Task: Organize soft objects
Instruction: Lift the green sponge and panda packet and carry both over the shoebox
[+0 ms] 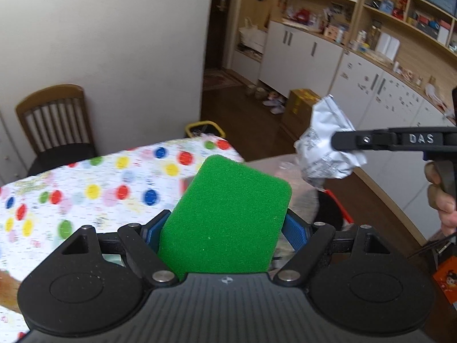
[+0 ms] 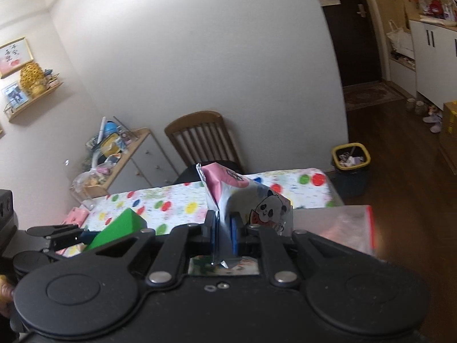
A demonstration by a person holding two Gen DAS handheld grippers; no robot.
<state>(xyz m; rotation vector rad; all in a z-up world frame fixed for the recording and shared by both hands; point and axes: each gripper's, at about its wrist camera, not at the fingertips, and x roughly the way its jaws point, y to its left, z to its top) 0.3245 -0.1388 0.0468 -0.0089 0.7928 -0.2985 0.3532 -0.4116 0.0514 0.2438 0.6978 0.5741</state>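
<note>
The left gripper (image 1: 221,233) tilted down over the dotted surface (image 1: 85,188), its fingers (image 1: 295,230) squeezing a green sponge (image 1: 228,217). To its right, the right gripper (image 2: 224,235) pinched a snack packet (image 2: 245,200) tight. Only the left view showed the packet's crumpled silver back; the right view showed its panda picture.

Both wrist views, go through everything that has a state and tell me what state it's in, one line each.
left gripper: shut on the green sponge
green sponge: held upright, off the table
right gripper: shut on the snack packet
snack packet: pinched at one edge, crumpled, in the air
clear plastic bin: open-topped, contents hard to tell
trash can: lidless, holds rubbish
chair: nobody seated
</note>
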